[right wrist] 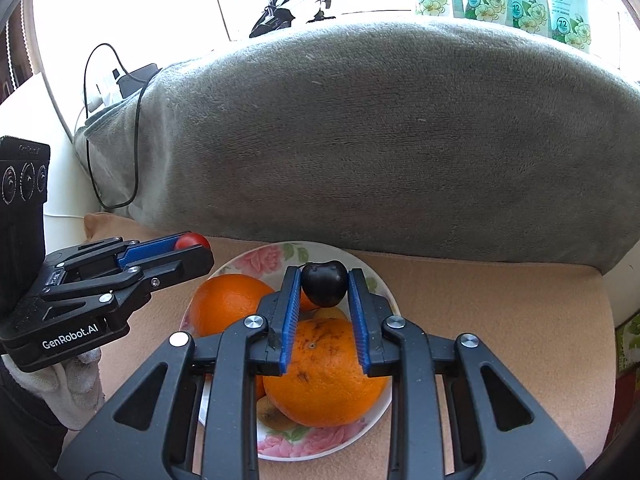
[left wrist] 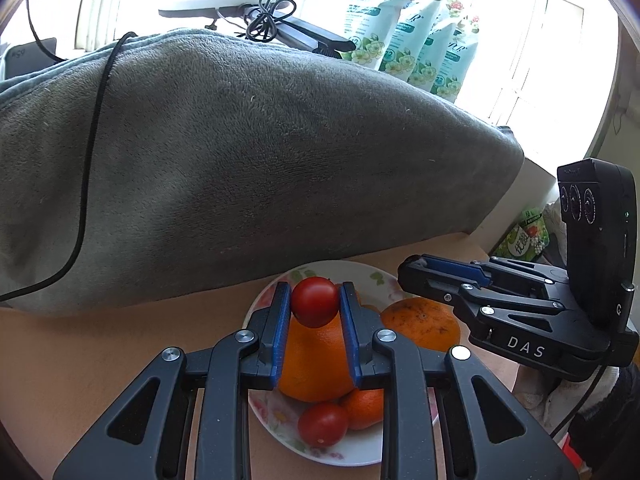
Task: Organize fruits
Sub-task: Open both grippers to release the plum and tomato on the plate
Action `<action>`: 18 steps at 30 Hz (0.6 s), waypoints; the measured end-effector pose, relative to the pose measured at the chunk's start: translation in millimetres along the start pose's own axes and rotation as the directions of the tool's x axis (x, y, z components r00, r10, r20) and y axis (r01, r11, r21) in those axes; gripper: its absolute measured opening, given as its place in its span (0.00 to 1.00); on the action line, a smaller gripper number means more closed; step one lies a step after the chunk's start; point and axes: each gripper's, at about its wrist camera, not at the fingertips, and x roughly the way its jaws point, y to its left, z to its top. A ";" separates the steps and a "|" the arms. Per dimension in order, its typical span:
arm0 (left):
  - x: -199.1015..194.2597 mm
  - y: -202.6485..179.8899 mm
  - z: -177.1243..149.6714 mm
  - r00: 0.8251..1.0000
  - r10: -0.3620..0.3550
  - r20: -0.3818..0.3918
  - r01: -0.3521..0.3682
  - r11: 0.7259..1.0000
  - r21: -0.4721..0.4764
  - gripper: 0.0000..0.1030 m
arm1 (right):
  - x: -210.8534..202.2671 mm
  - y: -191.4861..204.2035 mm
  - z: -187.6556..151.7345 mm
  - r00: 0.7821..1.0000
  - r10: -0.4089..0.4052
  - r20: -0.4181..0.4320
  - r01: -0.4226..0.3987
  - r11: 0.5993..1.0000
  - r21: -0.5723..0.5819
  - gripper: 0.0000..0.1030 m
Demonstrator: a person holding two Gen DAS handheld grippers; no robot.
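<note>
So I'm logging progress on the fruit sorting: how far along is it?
Done: two oranges and a red tomato sit on the floral plate. In hand: the left gripper clamps another tomato, the right gripper a dark cherry-like fruit, both above the plate. Left: setting those two down.

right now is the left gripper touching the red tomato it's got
Touching. The left wrist view shows the left gripper with both blue pads pressed against the red tomato, no gap either side.
</note>
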 end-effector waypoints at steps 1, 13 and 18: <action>-0.1 0.1 -0.1 1.000 0.001 -0.001 -0.001 1.000 0.001 0.22 | -0.2 0.5 0.4 1.000 0.001 0.001 -0.001 1.000 0.000 0.25; -2.4 -1.6 1.5 1.000 0.006 0.005 -0.006 1.000 0.005 0.39 | -10.1 -4.8 -0.5 1.000 -0.015 0.022 0.014 1.000 0.021 0.48; -5.1 -5.0 1.5 1.000 0.003 0.009 -0.003 1.000 0.011 0.44 | -14.1 -6.2 -0.2 0.999 -0.022 0.029 0.021 0.999 0.027 0.51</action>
